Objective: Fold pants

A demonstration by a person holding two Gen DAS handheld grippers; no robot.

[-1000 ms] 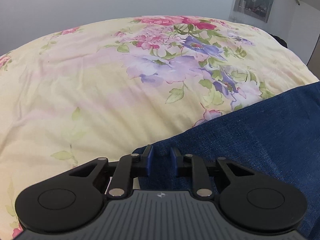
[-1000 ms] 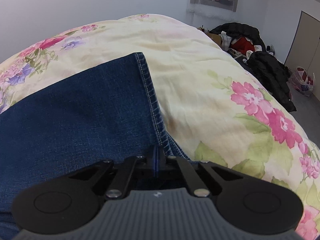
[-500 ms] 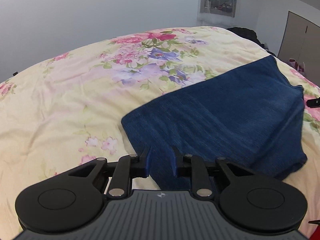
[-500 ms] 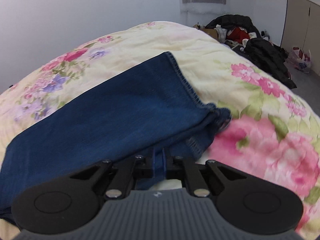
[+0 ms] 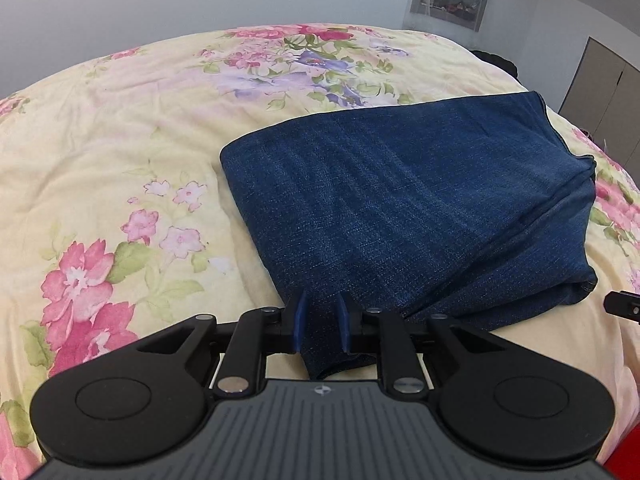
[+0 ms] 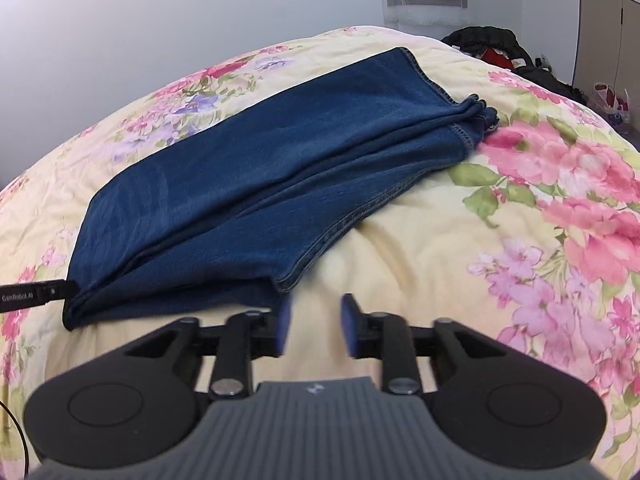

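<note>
Denim jeans [image 6: 256,168] lie folded over in layers at the middle of the bedspread [image 5: 112,152]. Your left gripper [image 5: 322,326] is closing on their near corner; your right gripper [image 6: 314,330] is opening, empty, beside them. Another fold probably remains.

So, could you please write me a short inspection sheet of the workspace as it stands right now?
Surface: bed with floral quilt, lightly wrinkled.
Job's things: folded blue jeans lying on the quilt, layers uneven along the near edge.
Clutter: nothing seen on the bed.
Grippers: left hand-held gripper closing, a denim corner between its fingers; right hand-held gripper opening, nothing between its fingers.
Cables: thin black cable at lower left of the right view.
Surroundings: grey wall, dark clothes pile, closet doors.
</note>
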